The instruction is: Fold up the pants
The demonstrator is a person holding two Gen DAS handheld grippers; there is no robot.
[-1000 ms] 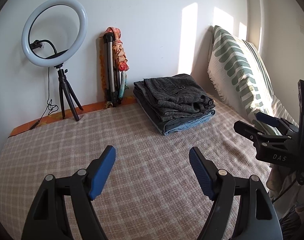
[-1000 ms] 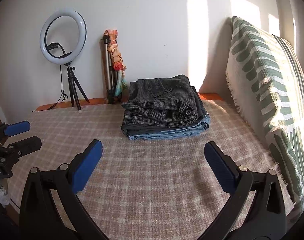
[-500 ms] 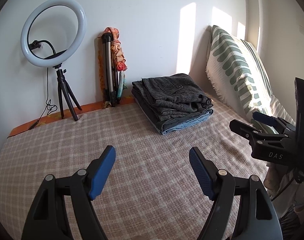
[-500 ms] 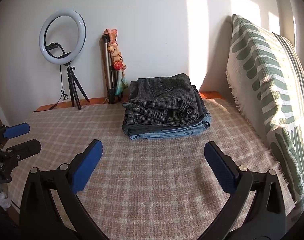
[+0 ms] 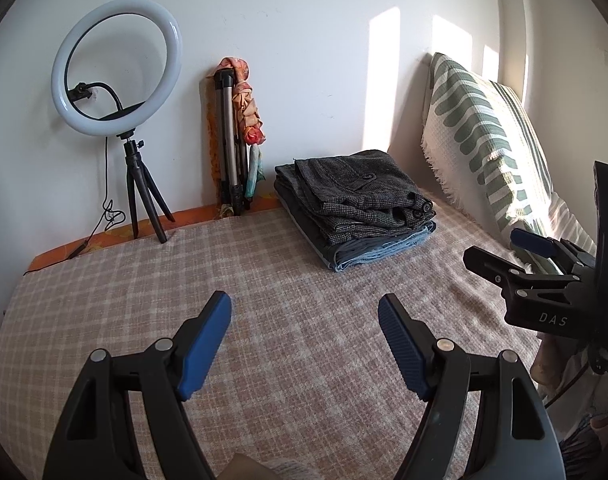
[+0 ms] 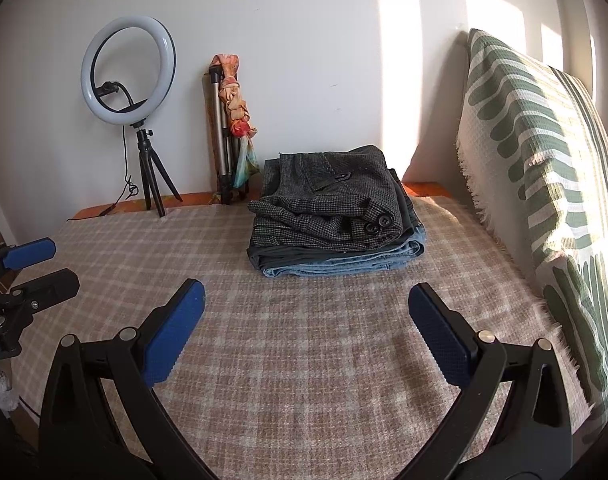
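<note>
Resting near the back of the bed (image 6: 304,360), close to the wall, a stack of folded pants (image 6: 331,216) is seen: a dark checked pair with buttons on top, a dark layer under it and a blue denim pair at the bottom. The bed is covered by a beige plaid blanket. The left tongs (image 5: 304,320) are held with their blue pads apart above the bare blanket, well short of the stack, and nothing is gripped between them. The right tongs (image 6: 305,304) are likewise spread wide over the blanket, with the stack ahead of them and nothing held. Each pair of tongs is caught at the edge of the other's view. A green-and-white patterned cushion (image 6: 543,168) is propped at the right side of the bed. A ring light (image 5: 116,68) on a small tripod and a folded tripod (image 5: 230,144) draped with a colourful cloth are stood against the wall behind the bed.
</note>
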